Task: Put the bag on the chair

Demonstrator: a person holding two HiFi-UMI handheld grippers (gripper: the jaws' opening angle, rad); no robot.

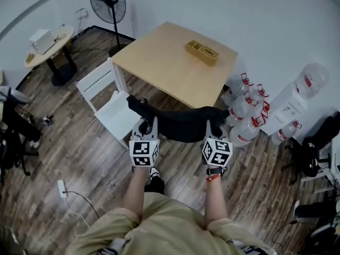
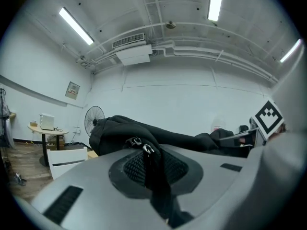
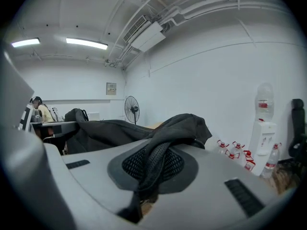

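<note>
Over wood-plank floor (image 1: 90,158), white walls around, logged tan table (image 1: 164,62) with wooden tray (image 1: 202,51) on top. Noted white chair (image 1: 114,113) just beside table's left corner. Spotted black bag (image 1: 180,122) held up and stretched between both grippers, in front of table's near edge. Saw its left end over chair seat in head view; couldn't tell whether touching seat. Found left gripper (image 1: 148,125) jaws nearly together, pinched on thin black strip of bag just below zipper pulls (image 2: 139,145). Found right gripper (image 1: 212,129) jaws squeezed almost fully together on ribbed strap (image 3: 153,164) of bag. Also noted water bottles (image 1: 244,110) and water dispenser (image 1: 297,102) right of table, standing fan (image 1: 108,4) behind it, round side table (image 1: 50,47) at far left.
</note>
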